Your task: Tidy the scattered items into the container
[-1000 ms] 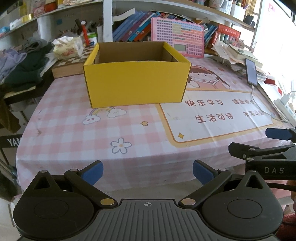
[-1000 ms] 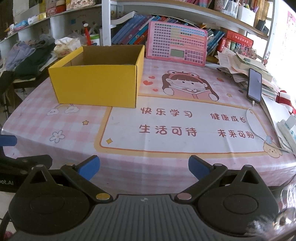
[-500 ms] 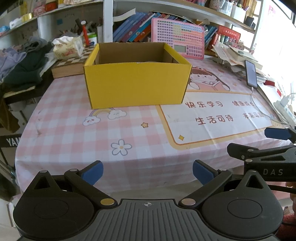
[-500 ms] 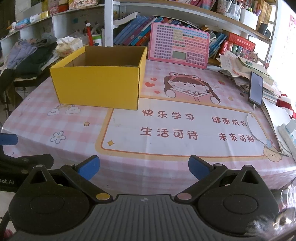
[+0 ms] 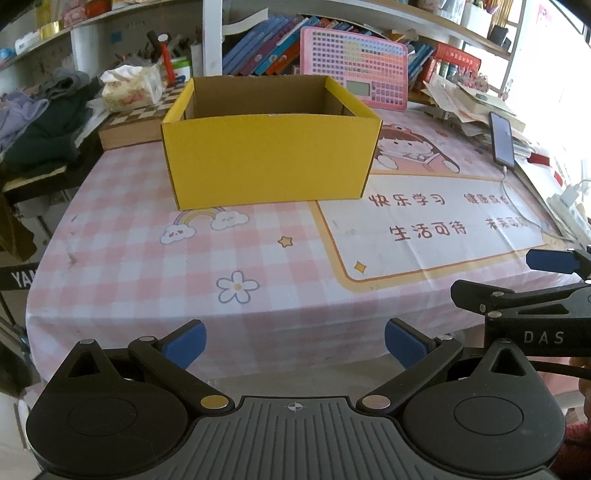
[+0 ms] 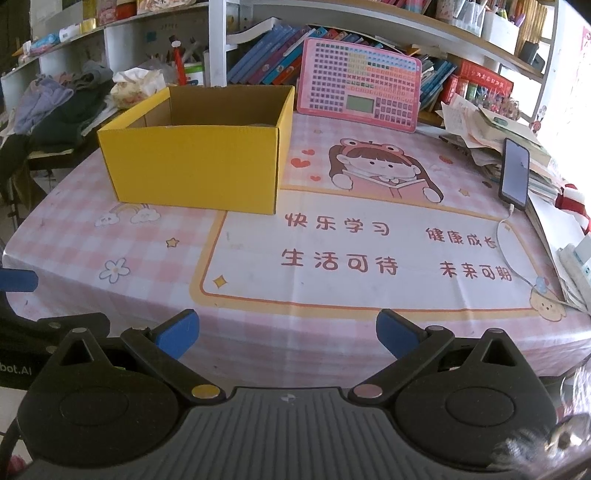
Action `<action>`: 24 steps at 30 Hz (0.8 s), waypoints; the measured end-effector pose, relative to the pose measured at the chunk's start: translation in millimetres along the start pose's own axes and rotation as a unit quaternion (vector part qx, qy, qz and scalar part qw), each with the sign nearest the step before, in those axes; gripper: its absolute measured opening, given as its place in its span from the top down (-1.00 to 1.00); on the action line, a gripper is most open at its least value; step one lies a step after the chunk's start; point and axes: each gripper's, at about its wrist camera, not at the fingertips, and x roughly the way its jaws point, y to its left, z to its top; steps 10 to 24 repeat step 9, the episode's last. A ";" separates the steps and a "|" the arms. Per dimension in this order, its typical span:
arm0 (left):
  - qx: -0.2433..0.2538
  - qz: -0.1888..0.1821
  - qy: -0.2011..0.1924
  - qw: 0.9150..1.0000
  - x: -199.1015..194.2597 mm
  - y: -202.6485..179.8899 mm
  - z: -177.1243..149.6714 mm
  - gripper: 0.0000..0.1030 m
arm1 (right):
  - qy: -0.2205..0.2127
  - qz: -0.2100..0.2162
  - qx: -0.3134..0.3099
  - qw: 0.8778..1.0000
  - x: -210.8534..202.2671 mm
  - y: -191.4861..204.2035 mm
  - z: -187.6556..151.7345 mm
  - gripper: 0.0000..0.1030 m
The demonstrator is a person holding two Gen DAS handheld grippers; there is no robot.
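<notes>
Left wrist view: left tongs (image 5: 294, 341) spread wide, empty, off the table's (image 5: 147, 280) near edge; box (image 5: 269, 162) at 12 o'clock. Right wrist view: right tongs (image 6: 287, 330) spread, empty; box (image 6: 195, 162) at 11 o'clock.

Open yellow box (image 5: 269, 158) upright on table (image 5: 147, 266)

A home study corner, likely a child's. A bench fills the frame's middle under a pink checked cartoon cloth (image 6: 258, 236). Along the top run shelves (image 6: 369, 26) packed with children's books (image 6: 266, 62). A pink learning pad (image 6: 358, 83) leans there, clothes (image 6: 55, 110) heap at upper left, and papers (image 6: 480, 125) pile at right.
</notes>
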 end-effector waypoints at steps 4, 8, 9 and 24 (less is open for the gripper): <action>0.000 0.000 0.001 1.000 1.0 -2.6 -0.5 -1.00 | 0.004 0.004 0.000 1.000 2.5 -2.2 -0.4 -1.00; -0.005 0.002 0.002 1.000 2.5 -3.1 0.3 -1.00 | 0.009 0.009 0.001 1.000 5.3 -5.0 -0.3 -1.00; -0.008 0.002 0.003 1.000 3.7 -3.3 0.8 -1.00 | 0.011 0.010 0.002 1.000 6.4 -6.4 0.2 -1.00; -0.008 0.002 0.003 1.000 3.7 -3.3 0.8 -1.00 | 0.011 0.010 0.002 1.000 6.4 -6.4 0.2 -1.00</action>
